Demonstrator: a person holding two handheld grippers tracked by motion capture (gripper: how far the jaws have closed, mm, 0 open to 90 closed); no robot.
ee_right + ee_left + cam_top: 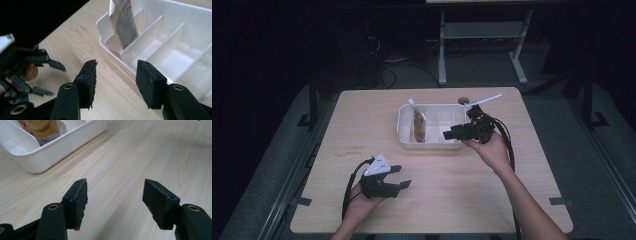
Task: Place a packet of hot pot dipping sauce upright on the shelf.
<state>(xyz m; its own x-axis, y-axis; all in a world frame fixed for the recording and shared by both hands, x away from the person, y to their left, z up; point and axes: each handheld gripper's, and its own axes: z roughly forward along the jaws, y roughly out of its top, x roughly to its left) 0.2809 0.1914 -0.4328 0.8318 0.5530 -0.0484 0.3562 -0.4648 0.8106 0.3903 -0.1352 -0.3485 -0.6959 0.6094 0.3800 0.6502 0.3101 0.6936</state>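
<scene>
Both grippers with fingers spread apart and holding nothing, above a wooden tabletop with a white tray.

The left gripper [399, 176] has its fingers [76, 202] released over bare tabletop [452, 190], pointing toward the right. The right gripper [451, 133] also has its fingers [87, 82] released, just at the near right wall of the white divided tray [404, 132]. In the left compartment of the tray a tall packet [418, 124] stands nearly upright, its long axis vertical, the top leaning a little to the left.
</scene>
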